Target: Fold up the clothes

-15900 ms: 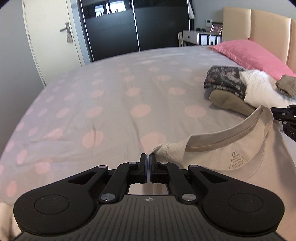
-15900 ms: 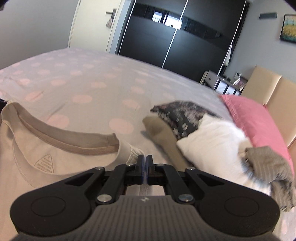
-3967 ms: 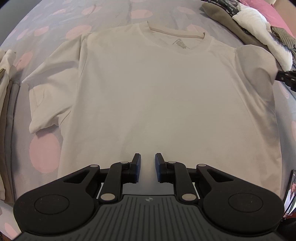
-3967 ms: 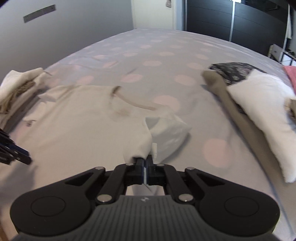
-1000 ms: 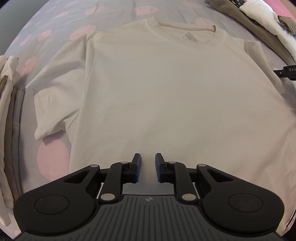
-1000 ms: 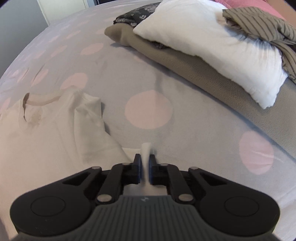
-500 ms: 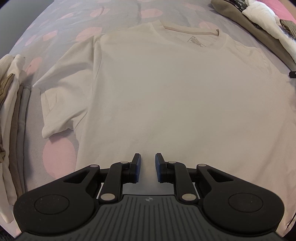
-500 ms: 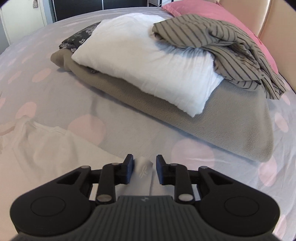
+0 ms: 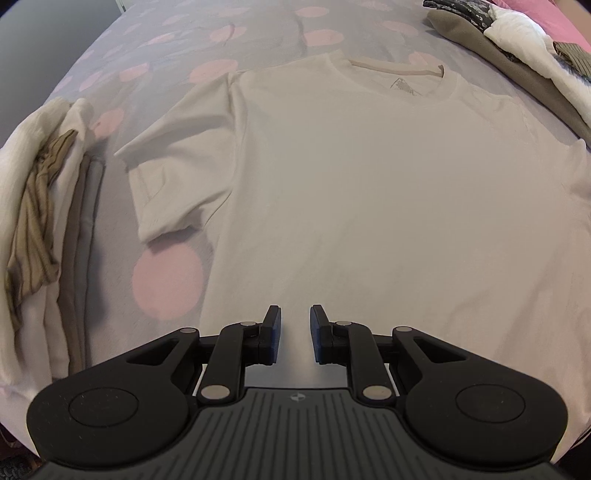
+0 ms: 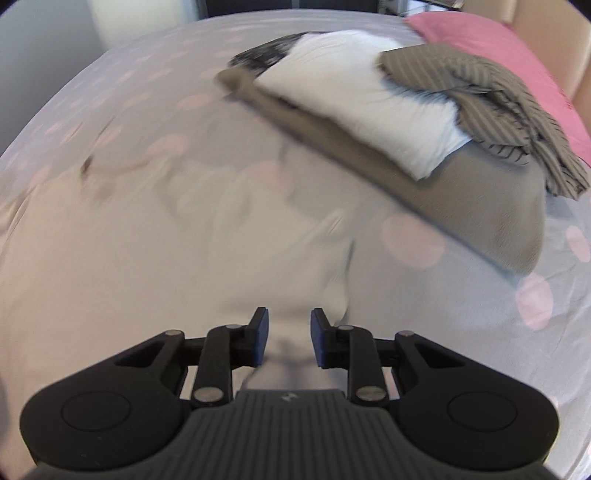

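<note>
While the cream T-shirt (image 9: 369, 192) lies flat on the dotted bedspread (image 9: 258, 33), my left gripper (image 9: 294, 332) and right gripper (image 10: 284, 338) hover over it, jaws parted, gripping nothing.

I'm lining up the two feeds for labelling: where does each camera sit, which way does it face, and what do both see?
Left wrist: rides the left gripper, above the hem, looking up the flat beige T-shirt toward its collar; its own open fingers show.
Right wrist: rides the right gripper, over the shirt's right edge, facing the heaped clothes pile; open fingers show, picture blurred.
Shared: the T-shirt, the pile, the dotted bedspread.
</note>
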Tool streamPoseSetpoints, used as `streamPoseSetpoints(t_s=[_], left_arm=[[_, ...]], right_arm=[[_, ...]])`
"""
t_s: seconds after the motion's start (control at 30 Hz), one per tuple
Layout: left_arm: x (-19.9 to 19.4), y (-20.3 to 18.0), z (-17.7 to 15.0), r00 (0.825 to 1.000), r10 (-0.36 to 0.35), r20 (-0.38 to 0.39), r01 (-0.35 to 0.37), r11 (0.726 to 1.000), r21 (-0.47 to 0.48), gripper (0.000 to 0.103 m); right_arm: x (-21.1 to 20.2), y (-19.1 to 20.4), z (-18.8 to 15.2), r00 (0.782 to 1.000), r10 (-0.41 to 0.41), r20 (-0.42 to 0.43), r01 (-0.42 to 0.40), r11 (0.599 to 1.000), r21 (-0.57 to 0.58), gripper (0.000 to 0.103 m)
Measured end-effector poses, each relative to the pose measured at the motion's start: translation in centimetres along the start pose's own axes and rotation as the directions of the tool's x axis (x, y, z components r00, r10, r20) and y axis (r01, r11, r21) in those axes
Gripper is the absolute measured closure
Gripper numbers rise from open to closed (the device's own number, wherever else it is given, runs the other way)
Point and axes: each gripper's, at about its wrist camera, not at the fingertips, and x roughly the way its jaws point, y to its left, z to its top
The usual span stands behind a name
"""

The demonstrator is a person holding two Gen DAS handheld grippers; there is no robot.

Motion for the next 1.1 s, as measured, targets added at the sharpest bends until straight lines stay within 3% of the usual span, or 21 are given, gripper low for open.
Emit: streamPoseSetpoints(t_s=[0.27,0.57,0.7,0.8,1.1], left_arm=[[-1.8,0.7,-3.8,0.999,0.039,0.018,-0.040,0.999,0.031,0.088],[-2.5,1.4,-6.4,0.996,0.076,0.042,-0.076,0.997,0.011,0.088],[-2.3,1.2,-6.9,0.997,0.067,0.037,-0.067,0.998,0.007,0.088],[-2.3,0.9,-7.0,0.997,0.069,0.043,-0.070,0.997,0.026,0.088],[-1.9,0.3,-6.4,0.996,0.073,0.050,-0.075,0.996,0.039,0.088]], right_arm=[[-2.0,3.5,-6.6,0.993,0.066,-0.097,-0.080,0.986,-0.145,0.081],[0.4,4.6,-11.5,0.974,0.067,-0.217,-0.099,0.985,-0.140,0.084],[0.8,4.3,-11.5,0.973,0.082,-0.215,-0.106,0.989,-0.106,0.085],[0.7,4.2,-10.5,0.966,0.156,-0.205,-0.168,0.985,-0.043,0.084],[1.5,5.0,-8.5,0.967,0.161,-0.198,-0.160,0.987,0.022,0.083]])
